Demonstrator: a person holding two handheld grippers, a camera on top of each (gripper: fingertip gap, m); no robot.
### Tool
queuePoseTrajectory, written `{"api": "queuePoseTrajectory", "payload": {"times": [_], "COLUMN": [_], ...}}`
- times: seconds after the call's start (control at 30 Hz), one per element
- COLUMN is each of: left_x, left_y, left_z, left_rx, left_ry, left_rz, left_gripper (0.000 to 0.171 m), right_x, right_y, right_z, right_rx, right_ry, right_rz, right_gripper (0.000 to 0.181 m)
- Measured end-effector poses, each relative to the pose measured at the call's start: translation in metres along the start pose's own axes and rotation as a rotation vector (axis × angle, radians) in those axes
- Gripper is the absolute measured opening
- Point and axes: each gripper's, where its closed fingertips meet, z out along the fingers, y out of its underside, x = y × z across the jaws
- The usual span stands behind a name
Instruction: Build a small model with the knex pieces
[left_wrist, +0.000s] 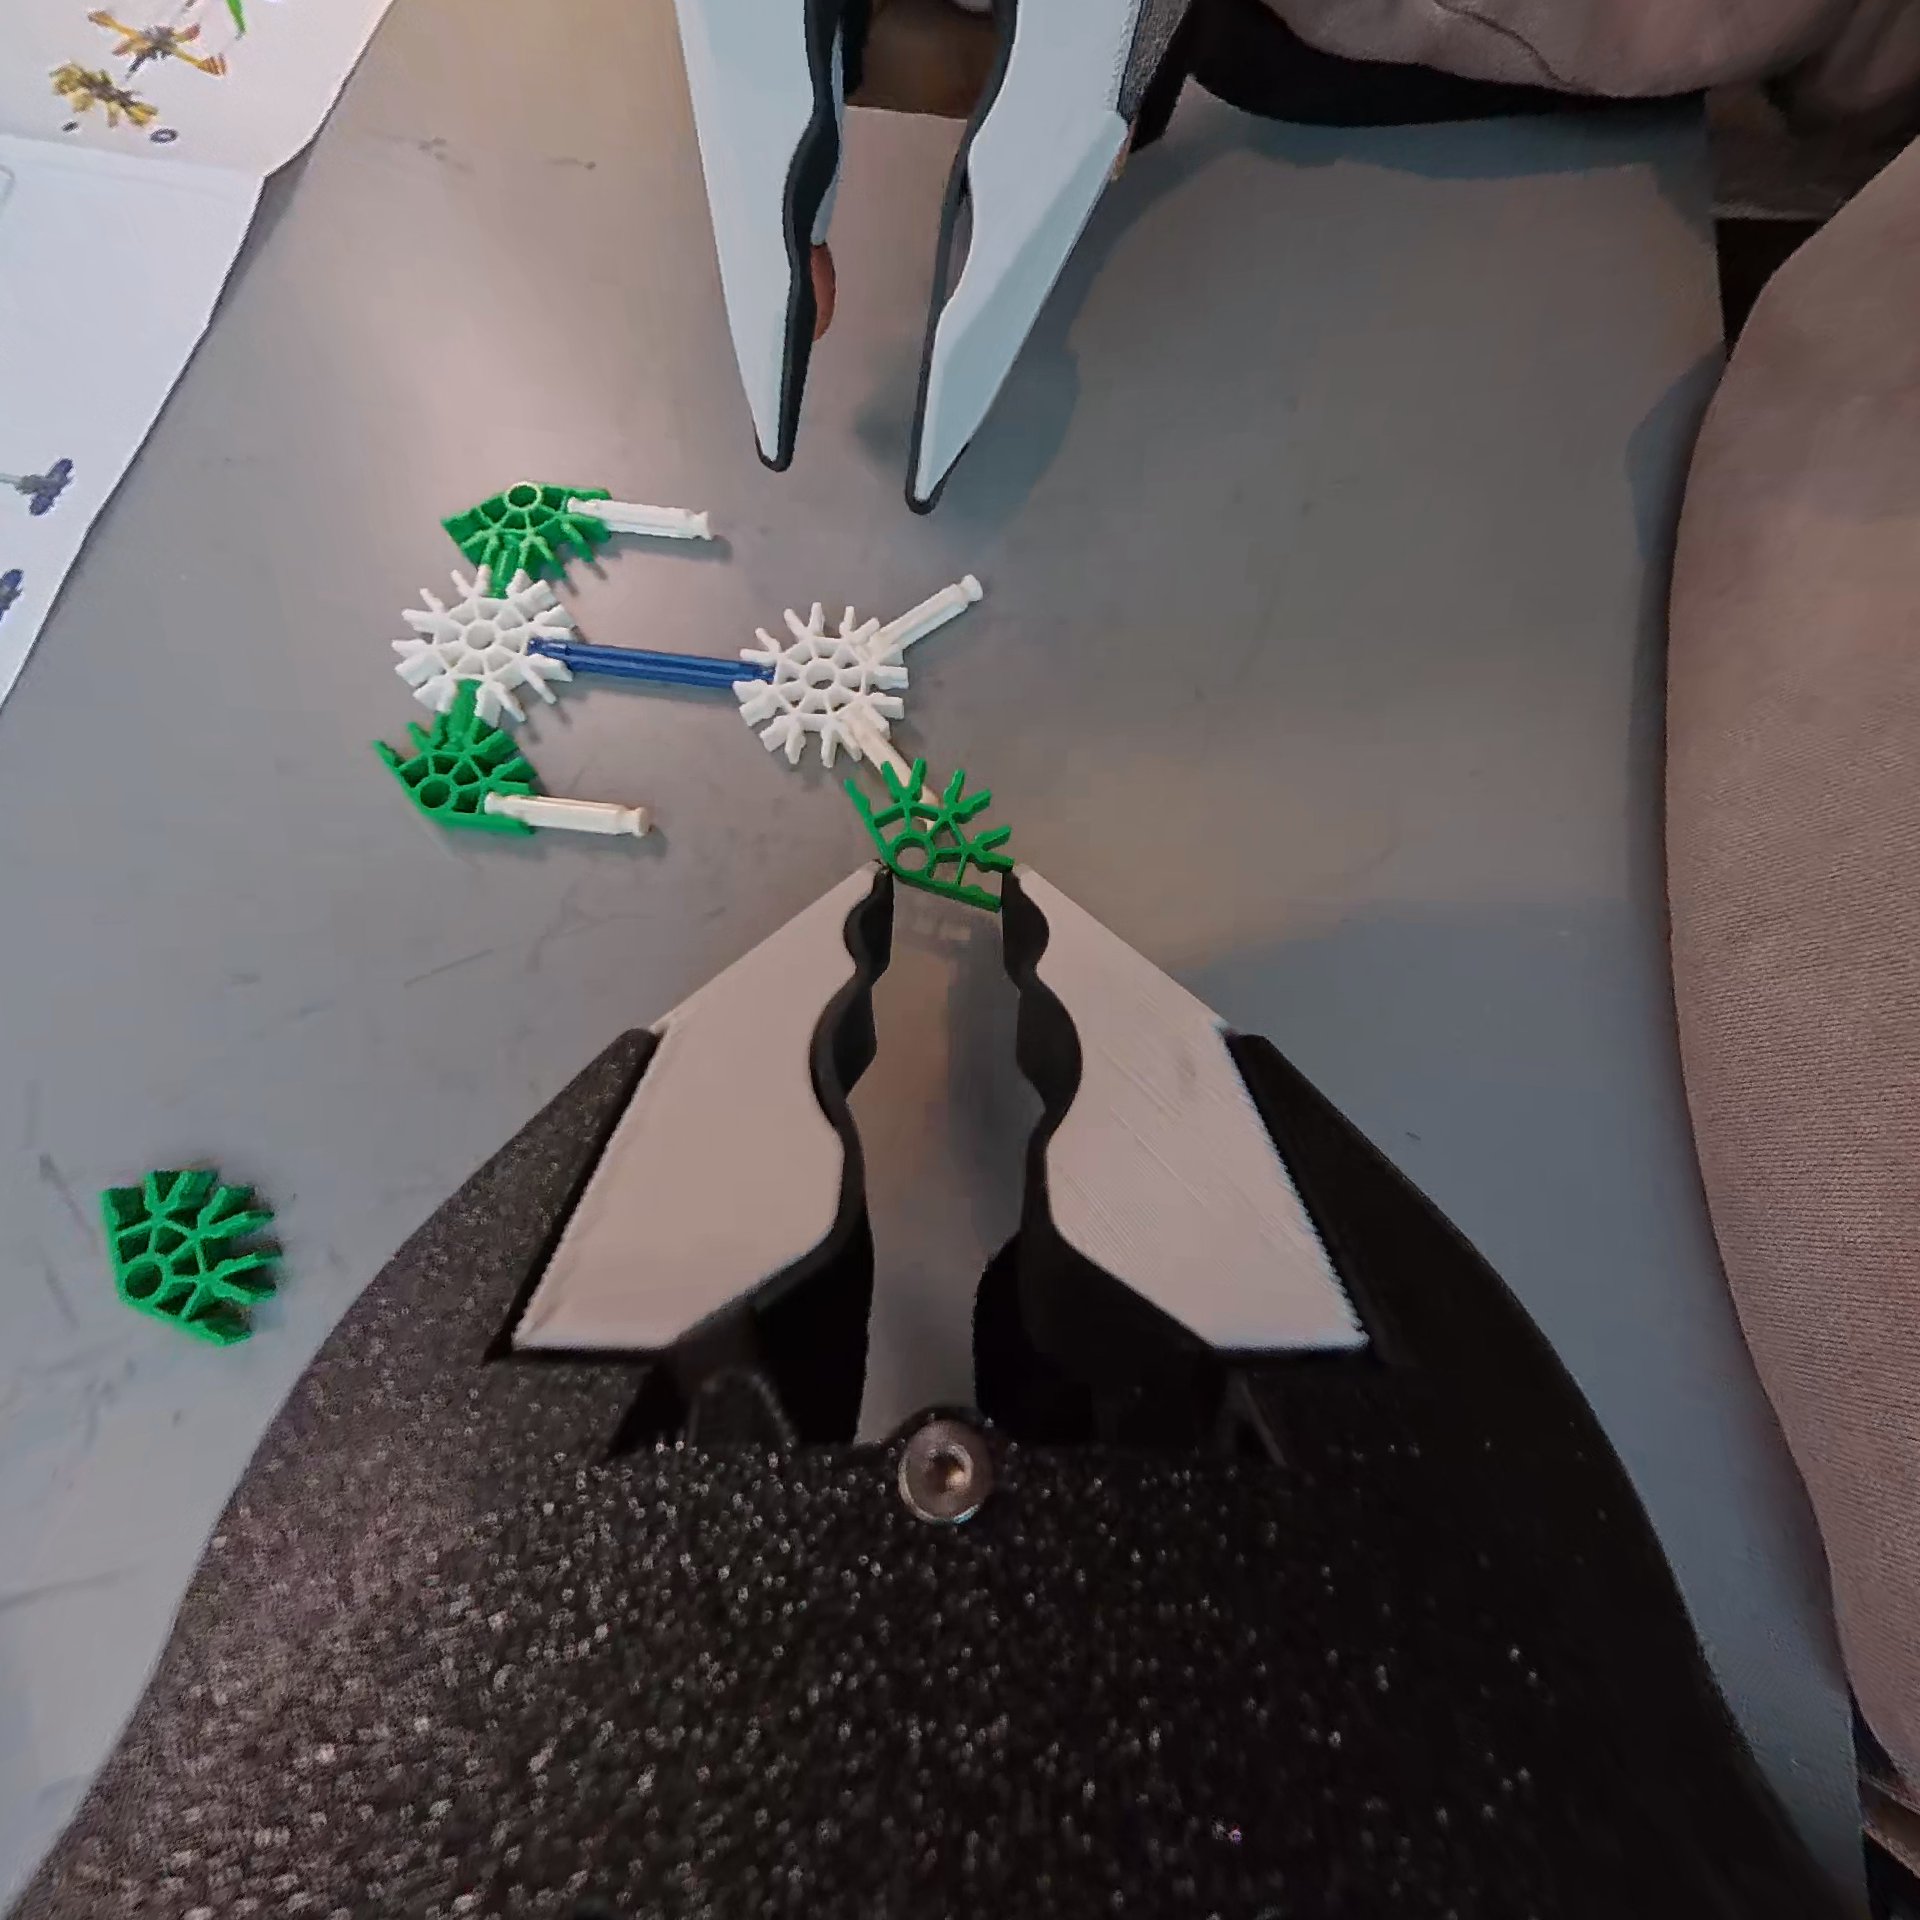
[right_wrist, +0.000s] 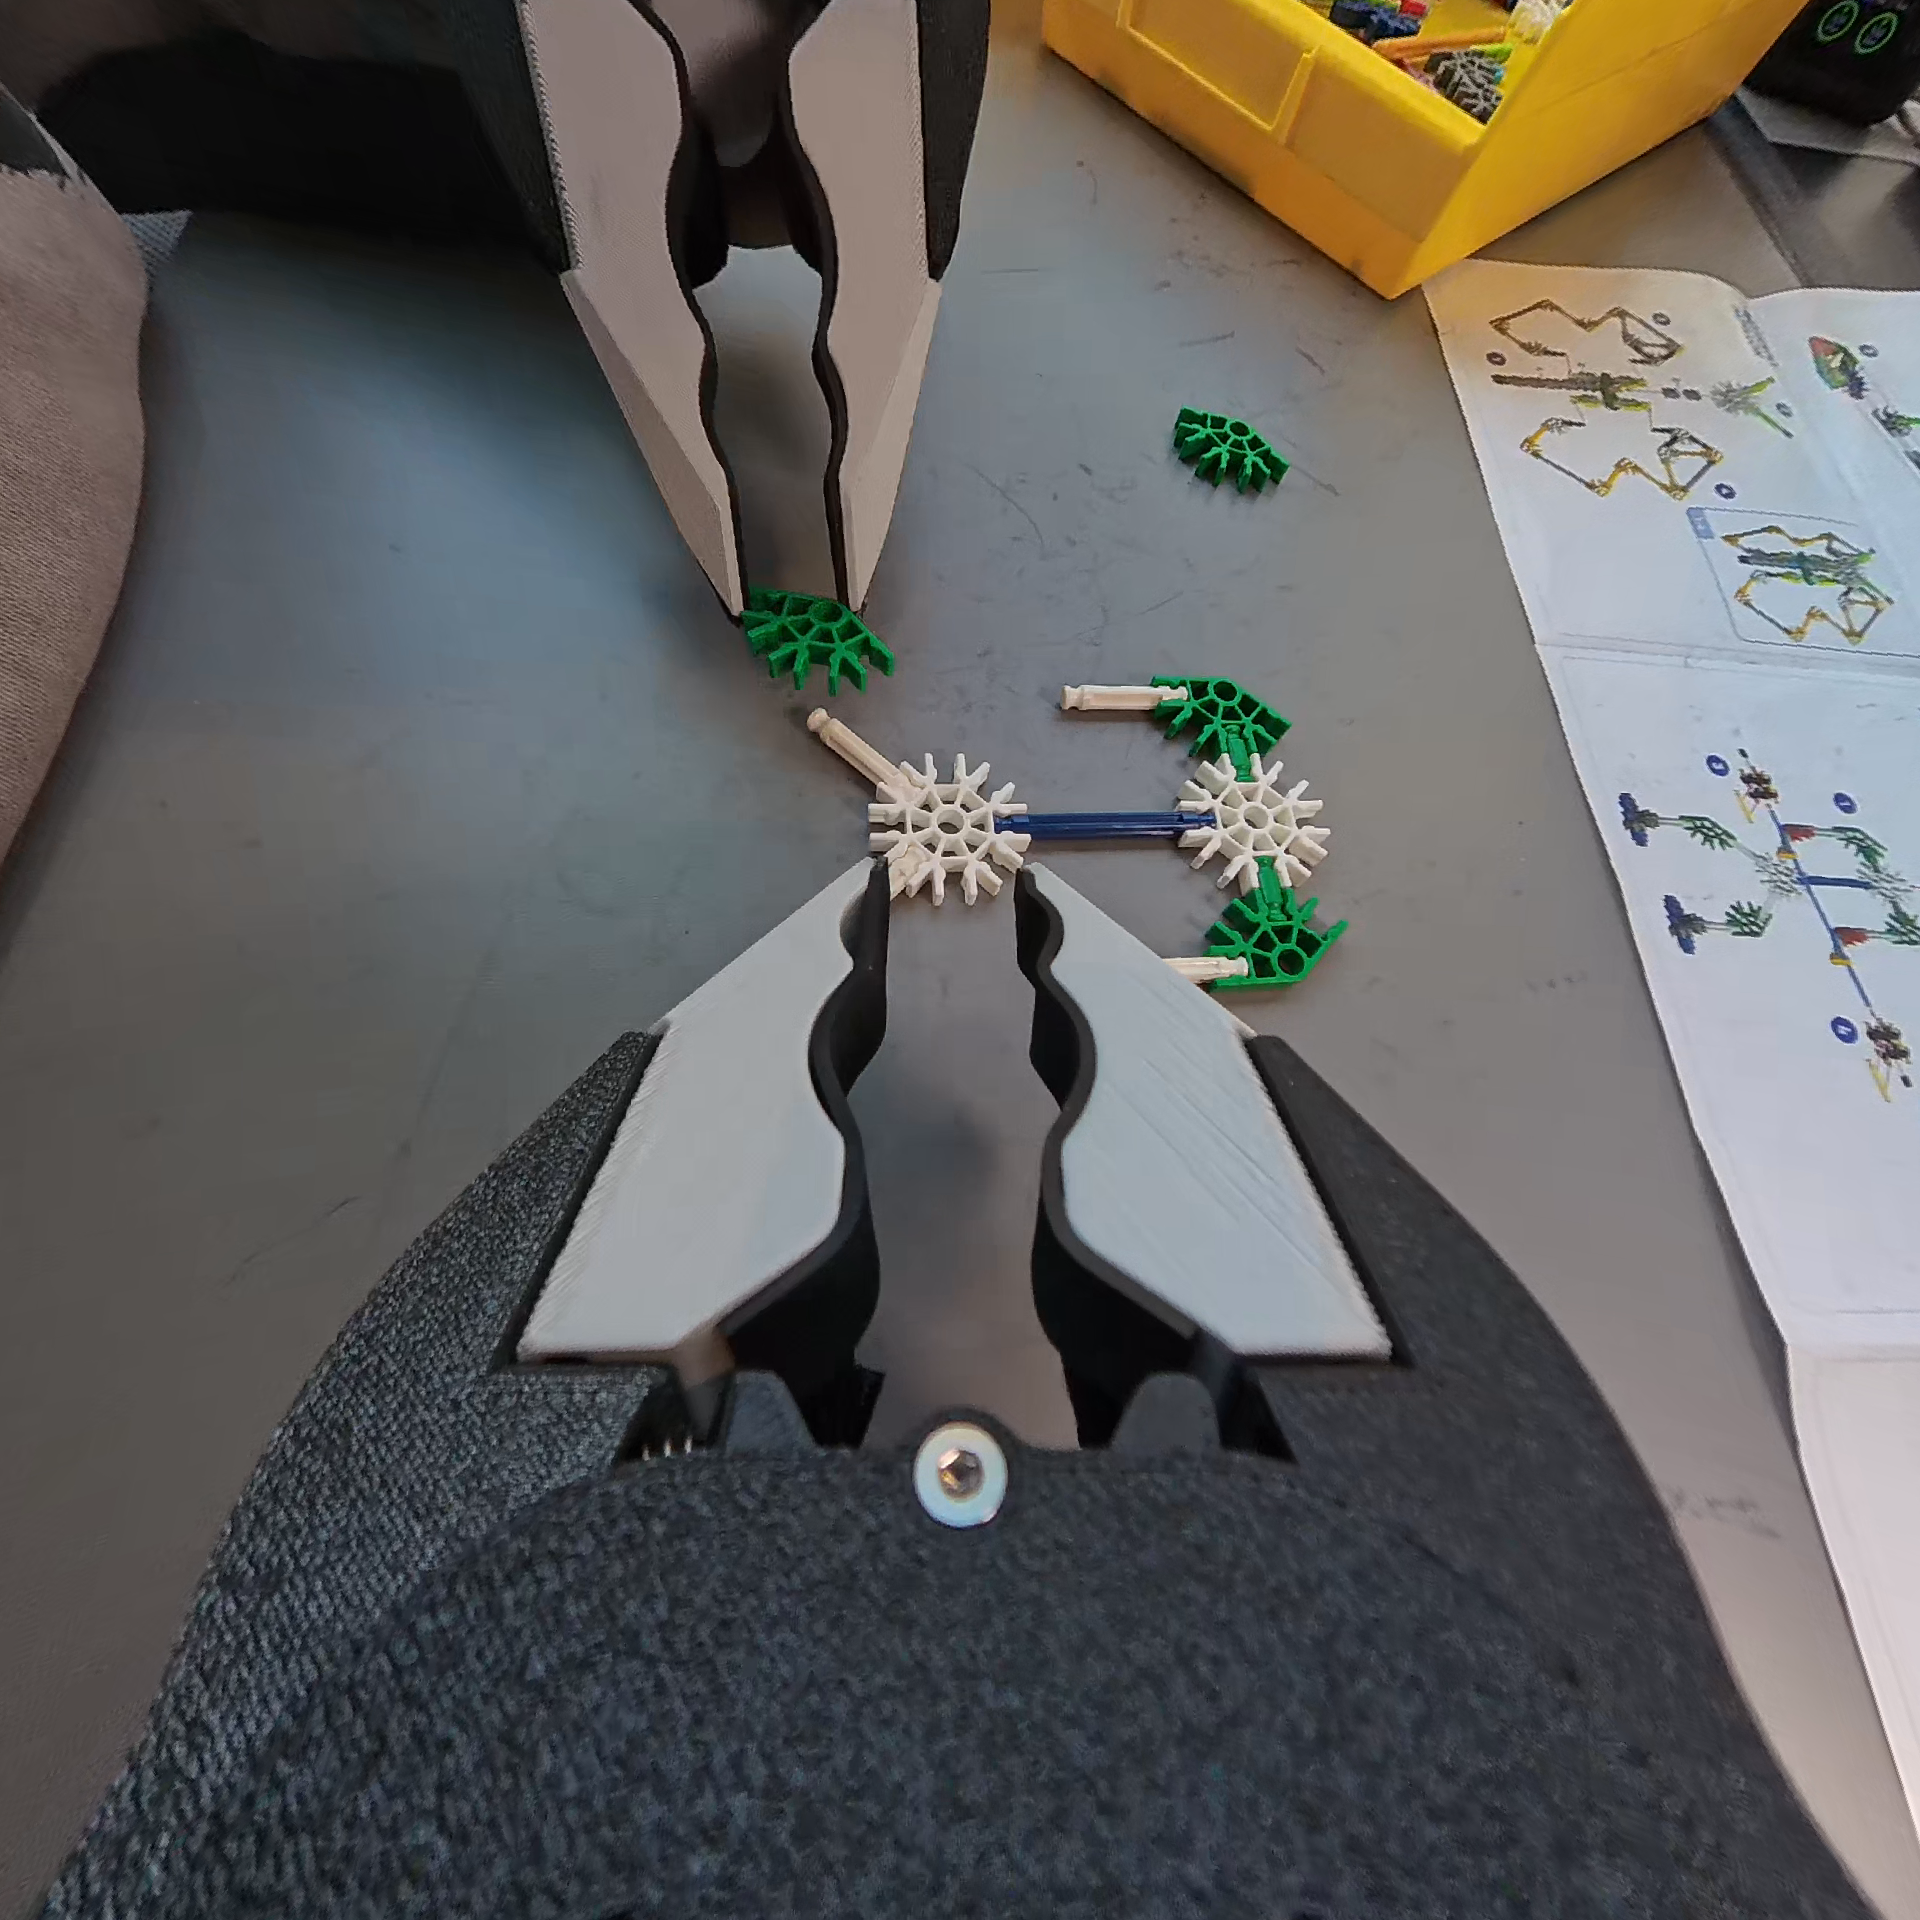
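Item: grey flat bench carrying a part-built toy of plastic rods and connectors. Left tool, grey fingers with black wavy pads, was clenched on a green fan-shaped plastic connector, gripping its curved hub edge so that the slotted spokes pointed outward toward the assembly; in the right wrist view that piece sat just clear of the free end of a short white plastic rod, so contact between the two cannot be told for certain. Right tool stood released, jaws apart and holding nothing, its tips just beside the near white snowflake-shaped plastic connector, seemingly placed to steady it. A thin blue plastic rod joined that connector to a second white snowflake connector, which carried two more green fan connectors, each fitted with a short white rod. One loose green fan connector lay apart, toward the far side of the bench. A yellow plastic parts bin occupied the far right corner in the right wrist view, and a printed white paper instruction sheet ran along the right edge. Grey-brown fabric bordered the opposite edge.
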Motion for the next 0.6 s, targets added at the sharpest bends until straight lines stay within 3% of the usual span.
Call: {"api": "queuePoseTrajectory", "payload": {"times": [0.23,0.27,0.3,0.6], "left_x": [0.006,0.006,0.006,0.009], "left_y": [0.006,0.005,0.005,0.004], "left_z": [0.007,0.007,0.007,0.005], "left_rx": [-0.04,-0.033,-0.029,-0.018], "left_ry": [0.029,0.025,0.023,0.038], "left_rz": [-0.014,-0.01,-0.009,-0.004], "left_gripper": [0.018,0.002,0.0,0.001], "right_x": [-0.007,-0.01,-0.013,-0.03], "right_y": [-0.011,-0.014,-0.017,-0.017], "right_z": [0.004,0.006,0.008,0.02], "right_rx": [0.025,0.033,0.038,-0.02], "right_ry": [-0.009,-0.013,-0.019,-0.065], "right_rz": [-0.017,-0.023,-0.03,-0.071], "right_gripper": [0.023,0.023,0.023,0.02]}}
